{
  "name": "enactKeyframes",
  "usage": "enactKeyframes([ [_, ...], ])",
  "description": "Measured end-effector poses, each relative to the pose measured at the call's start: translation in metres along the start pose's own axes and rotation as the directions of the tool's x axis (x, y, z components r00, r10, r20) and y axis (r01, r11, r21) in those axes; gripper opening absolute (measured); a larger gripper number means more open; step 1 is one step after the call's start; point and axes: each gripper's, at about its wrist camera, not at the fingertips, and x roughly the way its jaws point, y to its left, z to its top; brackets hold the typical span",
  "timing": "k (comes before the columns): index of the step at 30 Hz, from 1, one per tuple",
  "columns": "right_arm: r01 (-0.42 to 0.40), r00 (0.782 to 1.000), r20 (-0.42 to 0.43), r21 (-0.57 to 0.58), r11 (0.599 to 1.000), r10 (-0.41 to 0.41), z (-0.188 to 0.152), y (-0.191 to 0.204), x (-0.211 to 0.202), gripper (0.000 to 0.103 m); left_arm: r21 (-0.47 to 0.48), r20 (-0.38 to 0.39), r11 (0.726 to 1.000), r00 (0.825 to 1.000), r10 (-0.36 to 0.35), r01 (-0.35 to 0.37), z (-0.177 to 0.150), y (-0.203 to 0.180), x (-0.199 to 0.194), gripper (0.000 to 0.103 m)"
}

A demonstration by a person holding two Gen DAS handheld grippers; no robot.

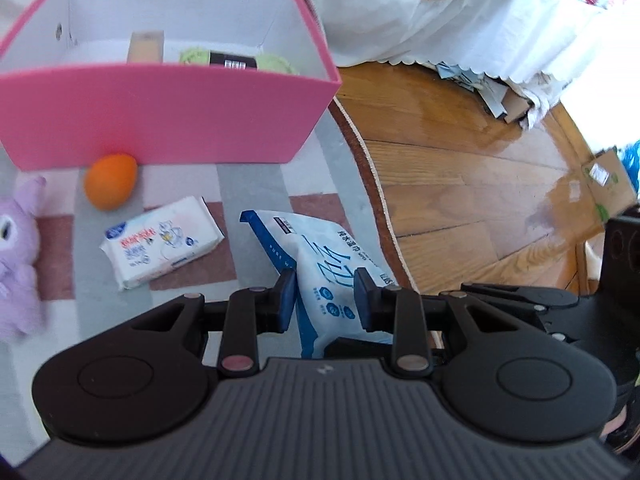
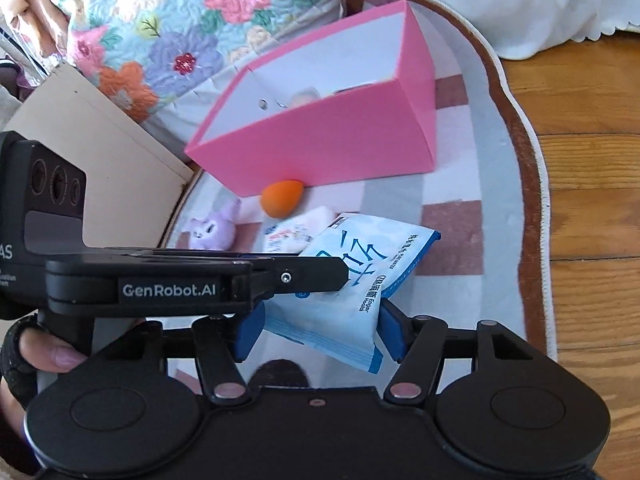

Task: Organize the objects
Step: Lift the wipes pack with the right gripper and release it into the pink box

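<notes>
A big blue-and-white wet-wipes pack (image 1: 320,264) (image 2: 340,280) is held off the rug by both grippers. My left gripper (image 1: 325,294) is shut on its near end; the left gripper also shows from the side in the right wrist view (image 2: 316,276). My right gripper (image 2: 320,330) is shut on the pack's lower part. A pink box (image 1: 160,120) (image 2: 332,148) stands ahead on the rug and holds a beige bottle (image 1: 146,46) and a green-and-black item (image 1: 236,61). An orange egg-shaped sponge (image 1: 110,182) (image 2: 281,198), a small wipes pack (image 1: 160,242) (image 2: 294,232) and a purple plush (image 1: 18,256) (image 2: 212,230) lie before the box.
The checked rug (image 1: 256,184) (image 2: 472,216) ends at a brown border, with wood floor (image 1: 460,168) (image 2: 592,160) to the right. A bed with a floral quilt (image 2: 160,20) and white skirt (image 1: 460,36) stands behind. A cardboard sheet (image 2: 92,148) leans at left. A small carton (image 1: 608,184) lies on the floor.
</notes>
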Motion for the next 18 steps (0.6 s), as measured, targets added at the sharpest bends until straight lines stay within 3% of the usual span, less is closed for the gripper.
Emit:
enactKeyframes([
  [7,0.034,0.996,0.083,-0.045,0.998,-0.030,-0.008,0.035,-0.021,0.062,0.053,0.039,0.998,0.999,0.034,-0.036,0.002,-0.015,-0.038,0.029],
  [18,0.083,0.989,0.134,-0.122,0.989,-0.066,-0.014,0.085,-0.054,0.061,0.072,0.079,0.997,0.997,0.013,-0.019,-0.002,-0.026,-0.096,0.029],
])
